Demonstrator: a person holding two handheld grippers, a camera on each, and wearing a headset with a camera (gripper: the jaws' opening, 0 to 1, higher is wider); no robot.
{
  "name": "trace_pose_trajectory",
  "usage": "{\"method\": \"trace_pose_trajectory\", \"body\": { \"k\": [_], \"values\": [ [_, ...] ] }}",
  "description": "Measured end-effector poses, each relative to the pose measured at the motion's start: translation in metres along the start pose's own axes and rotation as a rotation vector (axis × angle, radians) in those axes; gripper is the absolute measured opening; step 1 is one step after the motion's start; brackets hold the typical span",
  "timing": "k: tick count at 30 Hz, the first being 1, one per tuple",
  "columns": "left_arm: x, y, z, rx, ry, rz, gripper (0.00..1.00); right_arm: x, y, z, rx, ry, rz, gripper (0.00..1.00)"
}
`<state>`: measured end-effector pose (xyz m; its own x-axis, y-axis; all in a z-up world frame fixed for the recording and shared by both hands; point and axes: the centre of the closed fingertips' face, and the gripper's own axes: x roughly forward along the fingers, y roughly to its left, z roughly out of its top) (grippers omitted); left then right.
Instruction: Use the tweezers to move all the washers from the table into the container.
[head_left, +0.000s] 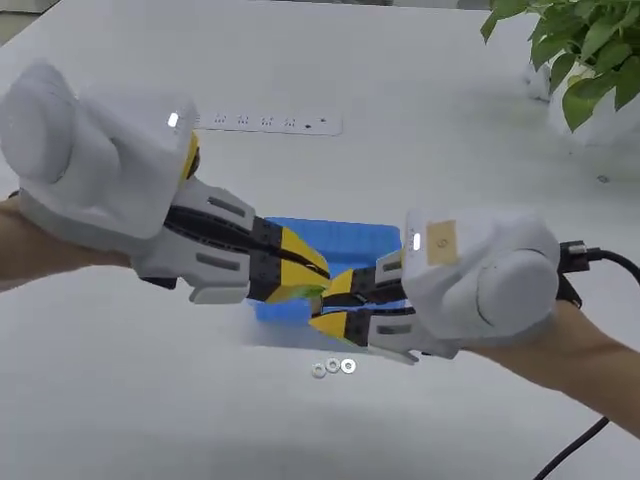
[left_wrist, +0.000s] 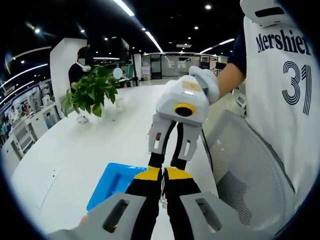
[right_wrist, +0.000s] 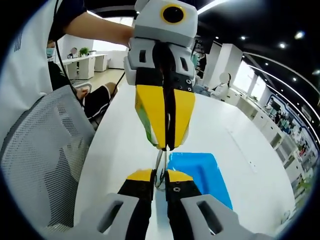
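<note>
Three small metal washers (head_left: 333, 367) lie in a row on the white table (head_left: 420, 160), just in front of a blue container (head_left: 340, 240). Above the container's near edge my left gripper (head_left: 322, 280) and right gripper (head_left: 325, 305) meet tip to tip. In the right gripper view thin metal tweezers (right_wrist: 160, 167) run from the left gripper's (right_wrist: 167, 145) closed yellow jaws down into the right gripper's (right_wrist: 160, 175) jaws. Both grippers look shut on the tweezers. In the left gripper view the container (left_wrist: 112, 182) shows below the left gripper (left_wrist: 162, 172).
A white power strip (head_left: 265, 123) lies at the back of the table. A green plant (head_left: 585, 50) stands at the far right corner. A black cable (head_left: 600, 260) trails from the right gripper. A grey mesh chair (left_wrist: 250, 175) sits behind the person.
</note>
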<state>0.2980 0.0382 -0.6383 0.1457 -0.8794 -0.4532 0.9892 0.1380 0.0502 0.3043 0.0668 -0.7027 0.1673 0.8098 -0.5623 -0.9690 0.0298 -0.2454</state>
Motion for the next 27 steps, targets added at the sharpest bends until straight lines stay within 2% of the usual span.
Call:
{"method": "trace_pose_trajectory", "body": {
  "k": [4, 10, 17, 24, 27],
  "values": [
    [-0.001, 0.006, 0.007, 0.015, -0.015, 0.003, 0.06, -0.003, -0.008, 0.005, -0.002, -0.008, -0.023, 0.10],
    [0.004, 0.012, 0.013, 0.025, -0.024, -0.001, 0.06, -0.005, -0.018, 0.002, 0.015, -0.010, -0.048, 0.10],
    [0.014, 0.028, 0.021, 0.036, -0.038, 0.002, 0.06, -0.007, -0.041, -0.003, 0.029, -0.016, -0.079, 0.10],
    [0.027, 0.040, 0.016, 0.041, -0.040, 0.001, 0.06, 0.000, -0.054, -0.017, 0.020, 0.004, -0.076, 0.10],
    [0.034, 0.047, 0.010, 0.031, -0.034, -0.003, 0.06, 0.004, -0.058, -0.026, 0.024, 0.017, -0.071, 0.10]
  ]
}}
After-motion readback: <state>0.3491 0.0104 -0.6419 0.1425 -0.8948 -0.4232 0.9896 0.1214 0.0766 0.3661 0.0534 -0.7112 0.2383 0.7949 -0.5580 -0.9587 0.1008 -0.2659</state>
